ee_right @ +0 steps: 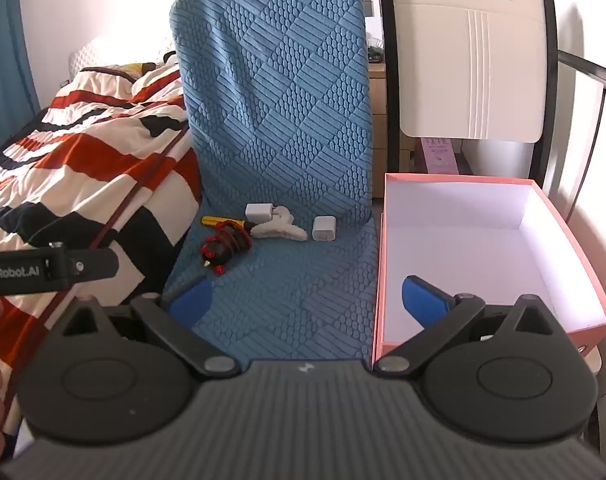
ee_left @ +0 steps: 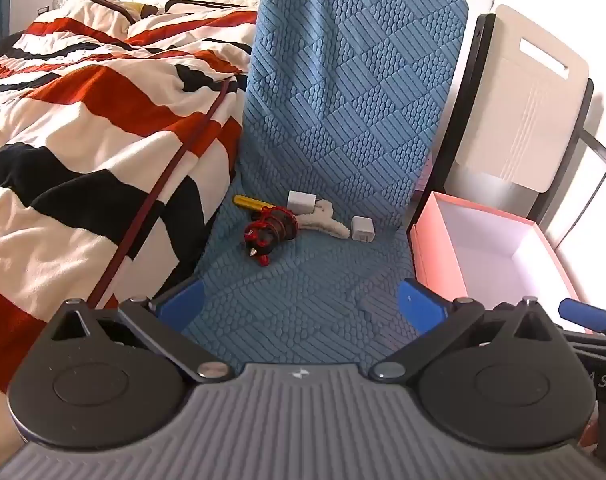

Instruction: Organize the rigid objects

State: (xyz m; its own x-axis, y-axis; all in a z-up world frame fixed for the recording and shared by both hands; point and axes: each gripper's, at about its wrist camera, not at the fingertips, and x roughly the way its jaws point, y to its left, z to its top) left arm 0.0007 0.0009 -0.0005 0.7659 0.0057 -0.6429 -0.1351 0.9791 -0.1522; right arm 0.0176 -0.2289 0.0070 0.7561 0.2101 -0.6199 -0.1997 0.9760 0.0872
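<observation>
Right gripper [ee_right: 307, 300] spread; only here, box [ee_right: 543, 184] whole.

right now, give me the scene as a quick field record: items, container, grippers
surface: blue textured chair cover
items on seat: two white chargers, white hair claw, yellow stick, red and black trinket
container: pink box, open, nothing seen inside, on the right beside the seat
left gripper: open, holding nothing
right gripper: open, holding nothing
nearby: striped duvet
</observation>
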